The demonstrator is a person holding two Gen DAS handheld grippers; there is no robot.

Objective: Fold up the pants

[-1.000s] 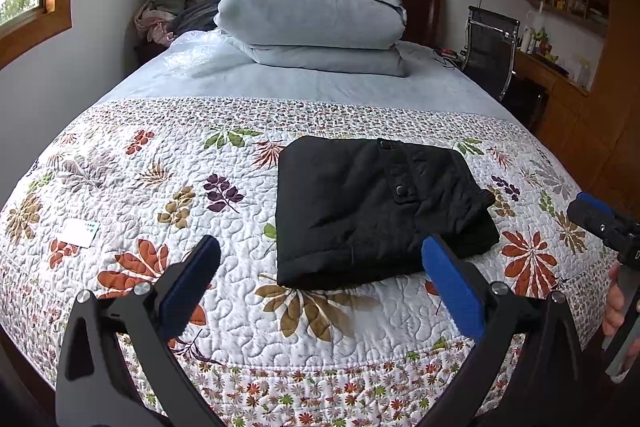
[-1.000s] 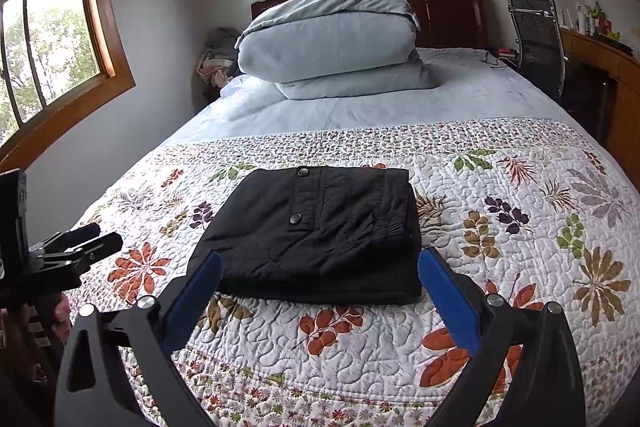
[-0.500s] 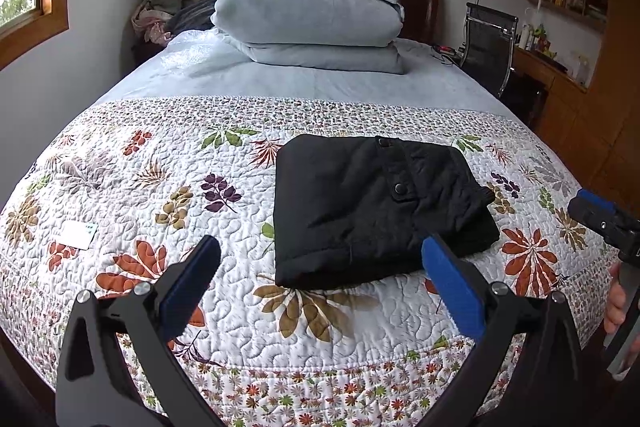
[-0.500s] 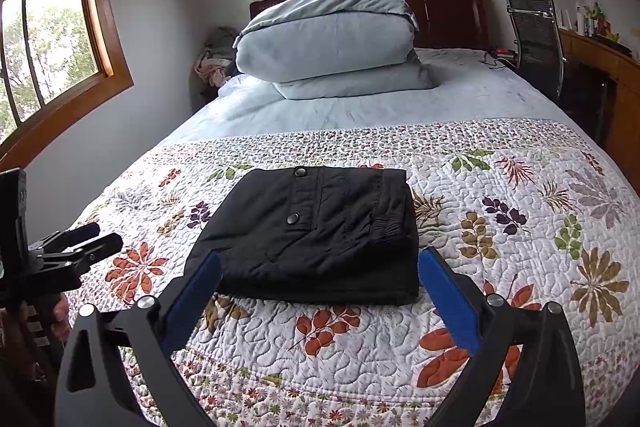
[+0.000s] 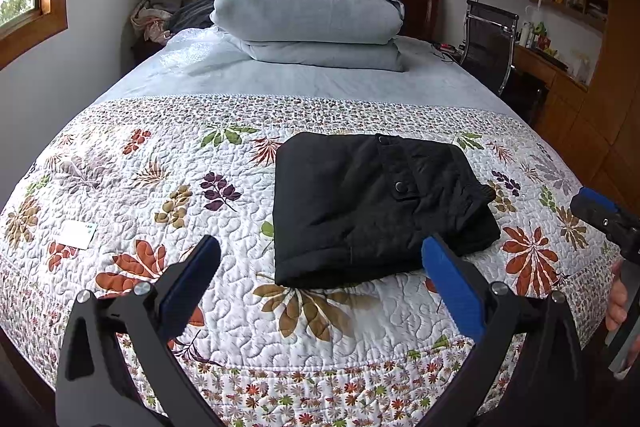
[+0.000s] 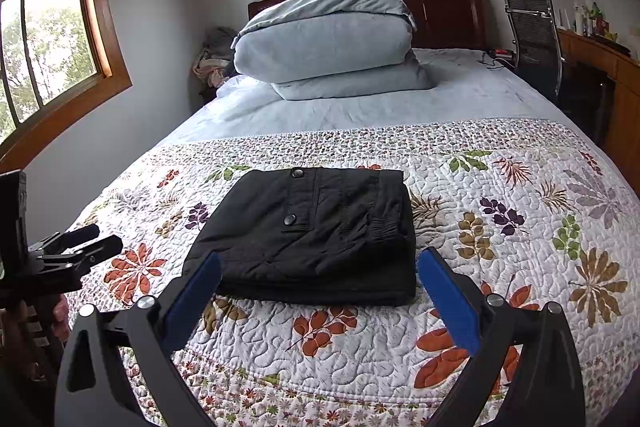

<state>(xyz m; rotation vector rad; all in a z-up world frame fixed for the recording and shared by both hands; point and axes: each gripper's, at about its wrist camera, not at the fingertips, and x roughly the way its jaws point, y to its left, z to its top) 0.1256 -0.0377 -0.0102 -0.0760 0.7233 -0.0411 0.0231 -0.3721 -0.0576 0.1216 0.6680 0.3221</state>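
Observation:
Black pants (image 5: 372, 203) lie folded into a compact rectangle on the floral quilt (image 5: 160, 187), near the bed's foot; they also show in the right wrist view (image 6: 316, 235). My left gripper (image 5: 320, 259) is open and empty, held back from the pants' near left edge. My right gripper (image 6: 318, 273) is open and empty, just short of the pants' near edge. The right gripper shows at the far right of the left wrist view (image 5: 604, 219), and the left gripper at the far left of the right wrist view (image 6: 80, 247).
A folded grey duvet (image 5: 308, 15) lies at the head of the bed. A small white card (image 5: 78, 234) lies on the quilt at left. A black chair (image 6: 536, 39) and a wooden desk (image 6: 600, 55) stand to the right of the bed.
Both grippers have drifted back slightly from the bed; the folded pants lie unmoved.

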